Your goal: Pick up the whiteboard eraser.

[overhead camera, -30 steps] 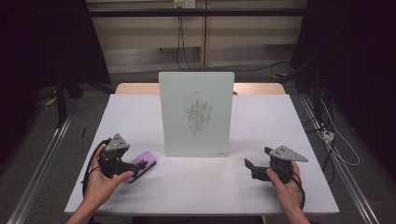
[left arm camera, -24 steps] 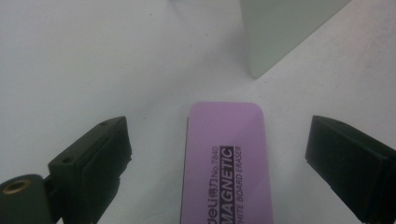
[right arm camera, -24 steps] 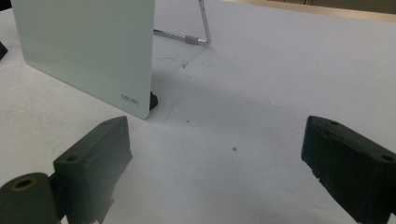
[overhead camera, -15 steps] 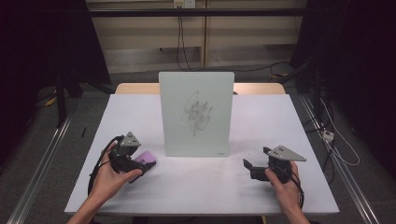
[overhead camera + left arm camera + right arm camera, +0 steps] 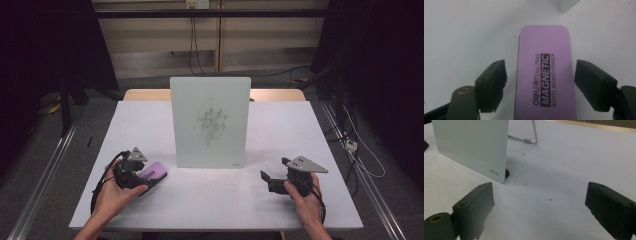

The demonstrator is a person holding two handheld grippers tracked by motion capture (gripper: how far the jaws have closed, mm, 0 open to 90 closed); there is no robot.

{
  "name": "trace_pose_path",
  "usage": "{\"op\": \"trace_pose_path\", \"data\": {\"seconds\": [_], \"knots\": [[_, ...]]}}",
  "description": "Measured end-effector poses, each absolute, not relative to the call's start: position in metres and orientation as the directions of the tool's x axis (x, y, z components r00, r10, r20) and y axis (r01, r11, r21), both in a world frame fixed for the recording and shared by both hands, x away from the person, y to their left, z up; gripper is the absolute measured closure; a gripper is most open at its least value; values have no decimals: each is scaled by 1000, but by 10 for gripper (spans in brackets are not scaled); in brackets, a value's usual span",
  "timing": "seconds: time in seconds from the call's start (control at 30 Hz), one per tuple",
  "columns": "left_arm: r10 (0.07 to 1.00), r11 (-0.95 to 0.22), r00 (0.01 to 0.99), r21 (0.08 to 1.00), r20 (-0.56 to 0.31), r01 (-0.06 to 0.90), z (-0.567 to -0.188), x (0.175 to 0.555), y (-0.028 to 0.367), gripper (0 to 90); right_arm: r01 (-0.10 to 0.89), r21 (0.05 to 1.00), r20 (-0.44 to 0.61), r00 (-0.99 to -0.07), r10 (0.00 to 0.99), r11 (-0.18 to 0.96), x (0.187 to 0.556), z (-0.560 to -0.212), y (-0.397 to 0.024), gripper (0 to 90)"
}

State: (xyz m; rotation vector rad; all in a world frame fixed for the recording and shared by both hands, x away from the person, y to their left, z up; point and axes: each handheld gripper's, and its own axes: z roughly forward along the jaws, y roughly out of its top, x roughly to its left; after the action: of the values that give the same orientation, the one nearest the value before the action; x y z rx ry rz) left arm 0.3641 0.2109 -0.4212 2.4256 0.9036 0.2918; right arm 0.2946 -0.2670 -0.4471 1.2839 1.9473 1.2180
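- The left gripper (image 5: 141, 181) sits at the near left of the white table (image 5: 300, 125), a little nearer the whiteboard (image 5: 210, 121) than a second ago.
- Its jaws have just been closing around the purple eraser (image 5: 544, 72), which lies flat between them; narrow gaps remain on both sides, so the pads are not yet pressing.
- The eraser lies just left of the upright whiteboard's near corner.
- The right gripper (image 5: 267, 180) rests at the near right, unchanged, jaws wide apart and holding nothing.
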Motion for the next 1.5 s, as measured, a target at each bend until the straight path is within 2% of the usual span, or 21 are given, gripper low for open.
{"op": "trace_pose_path", "data": {"seconds": [0.1, 0.37, 0.9, 1.5], "knots": [[651, -640, 759, 536, -3, 551, -424, 364, 212, 312, 449, 880, 61, -427, 902, 153, 295, -447, -267, 84], [640, -663, 768, 521, 21, 538, -424, 364, 208, 404, 451, 879, 59, -428, 902, 156, 295, -447, -267, 84], [634, -662, 774, 525, 11, 535, -423, 364, 209, 411, 454, 877, 62, -425, 903, 154, 295, -447, -266, 82], [668, -542, 744, 667, -27, 511, -412, 357, 220, 411, 457, 876, 62, -421, 905, 153, 297, -448, -264, 81]]}}
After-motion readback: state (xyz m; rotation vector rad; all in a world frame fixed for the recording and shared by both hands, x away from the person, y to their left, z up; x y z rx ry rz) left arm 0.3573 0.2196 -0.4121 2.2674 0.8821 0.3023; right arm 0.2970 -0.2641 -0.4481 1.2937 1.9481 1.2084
